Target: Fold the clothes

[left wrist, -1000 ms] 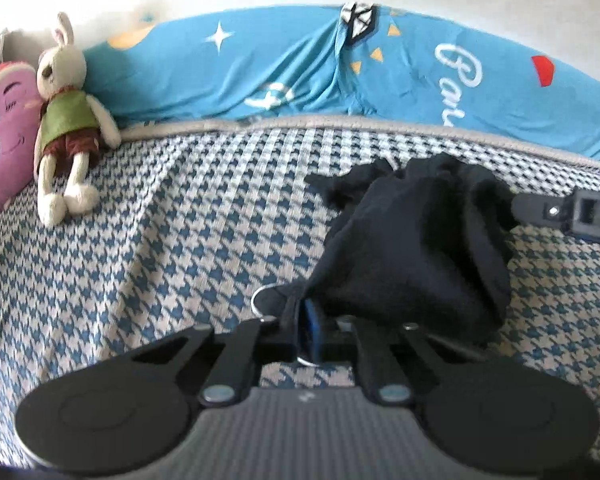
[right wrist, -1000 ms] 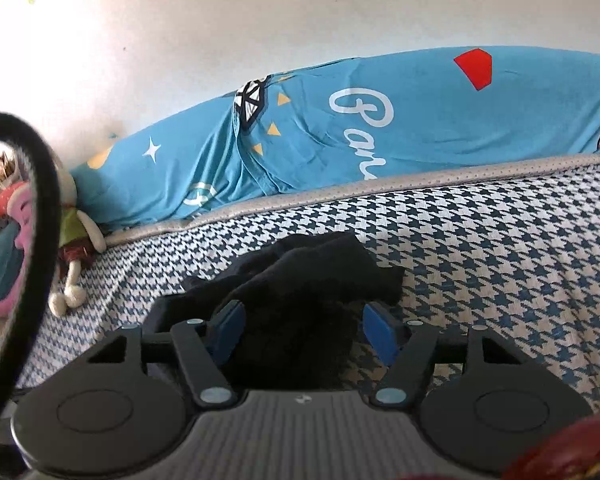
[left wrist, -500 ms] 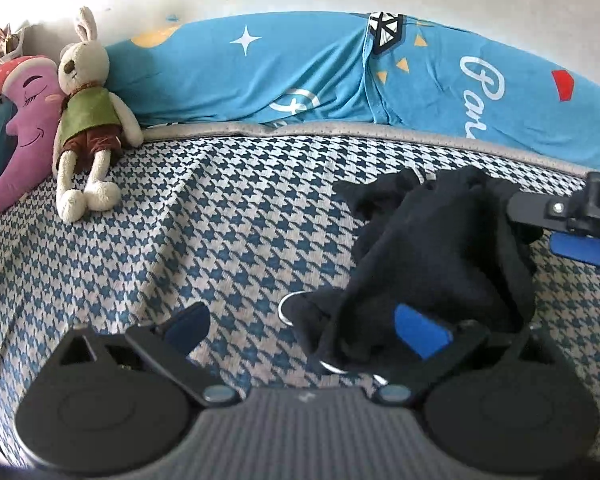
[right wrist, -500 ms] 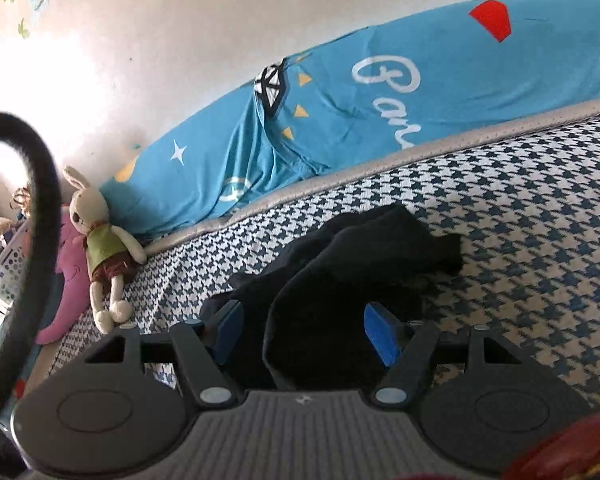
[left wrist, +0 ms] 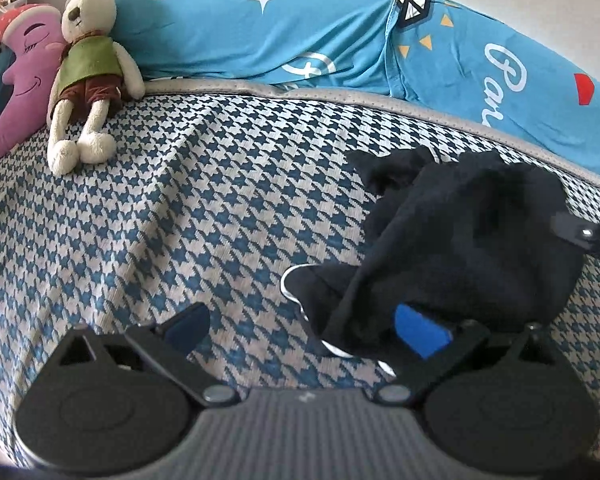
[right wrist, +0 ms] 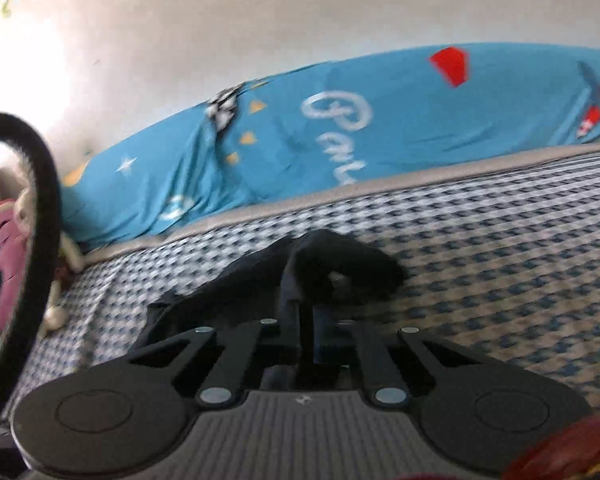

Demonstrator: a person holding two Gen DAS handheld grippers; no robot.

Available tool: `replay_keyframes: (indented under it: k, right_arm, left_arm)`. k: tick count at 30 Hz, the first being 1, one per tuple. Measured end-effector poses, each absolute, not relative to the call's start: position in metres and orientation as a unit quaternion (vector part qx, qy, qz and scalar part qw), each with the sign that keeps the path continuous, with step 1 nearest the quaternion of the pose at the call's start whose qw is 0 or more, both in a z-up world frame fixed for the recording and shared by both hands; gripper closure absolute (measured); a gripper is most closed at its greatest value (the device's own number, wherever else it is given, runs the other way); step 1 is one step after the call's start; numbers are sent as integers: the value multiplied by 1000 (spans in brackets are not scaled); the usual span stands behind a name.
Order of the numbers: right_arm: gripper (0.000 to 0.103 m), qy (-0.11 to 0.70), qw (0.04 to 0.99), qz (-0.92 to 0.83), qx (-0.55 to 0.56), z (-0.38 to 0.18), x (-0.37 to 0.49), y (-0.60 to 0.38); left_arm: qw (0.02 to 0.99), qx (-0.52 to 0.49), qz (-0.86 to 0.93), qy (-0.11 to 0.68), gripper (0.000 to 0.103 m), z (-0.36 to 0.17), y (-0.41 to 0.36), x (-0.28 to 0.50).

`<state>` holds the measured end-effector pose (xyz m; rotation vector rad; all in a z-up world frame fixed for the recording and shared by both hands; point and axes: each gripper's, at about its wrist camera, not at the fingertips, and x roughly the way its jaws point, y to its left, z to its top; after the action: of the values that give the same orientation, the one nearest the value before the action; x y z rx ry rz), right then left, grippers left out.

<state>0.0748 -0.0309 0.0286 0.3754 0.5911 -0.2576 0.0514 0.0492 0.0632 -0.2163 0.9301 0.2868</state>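
A crumpled black garment [left wrist: 468,236] with a thin white edge lies on the houndstooth bed cover [left wrist: 160,220]. My left gripper [left wrist: 300,322] is open just in front of it. Its right blue pad [left wrist: 420,336] sits under the cloth's near edge and its left pad [left wrist: 188,326] is over bare cover. The right gripper [left wrist: 588,236] reaches in at the garment's right side. In the blurred right wrist view, the right gripper [right wrist: 308,320] is shut on a fold of the black garment [right wrist: 340,264], which rises in a ridge from the jaws.
A rabbit plush [left wrist: 88,60] and a purple moon cushion [left wrist: 20,80] lie at the far left. A long blue printed bolster [left wrist: 300,32] runs along the wall behind the bed. A black curved cable [right wrist: 40,200] crosses the left of the right wrist view.
My left gripper opened and let go of the garment's edge, then drew back a little. The right gripper, open before, has shut on the garment and is moving.
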Motion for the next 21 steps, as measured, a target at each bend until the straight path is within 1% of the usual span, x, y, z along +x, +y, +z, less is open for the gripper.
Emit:
replay_keyframes:
  k: [5, 8, 10, 14, 16, 19, 21]
  right_arm:
    - [99, 268, 925, -224, 147, 40, 58, -54]
    - [99, 255, 911, -281, 160, 47, 45, -77]
    - [95, 245, 913, -274, 177, 50, 38, -87]
    - [95, 240, 927, -209, 197, 51, 35, -88]
    - [93, 249, 932, -153, 215, 49, 38, -80]
    - [84, 265, 933, -95, 225, 47, 47, -67]
    - [75, 268, 936, -64, 221, 47, 51, -54]
  left_arm:
    - [882, -114, 135, 437, 0, 63, 49, 50]
    - [882, -116, 132, 436, 0, 63, 47, 51]
    - [881, -120, 128, 440, 0, 61, 46, 52]
    - [878, -126, 124, 444, 0, 58, 44, 54]
    - [877, -127, 123, 447, 0, 57, 44, 55]
    - [873, -137, 116, 454, 0, 53, 45, 56]
    - [872, -140, 110, 455, 0, 51, 44, 56]
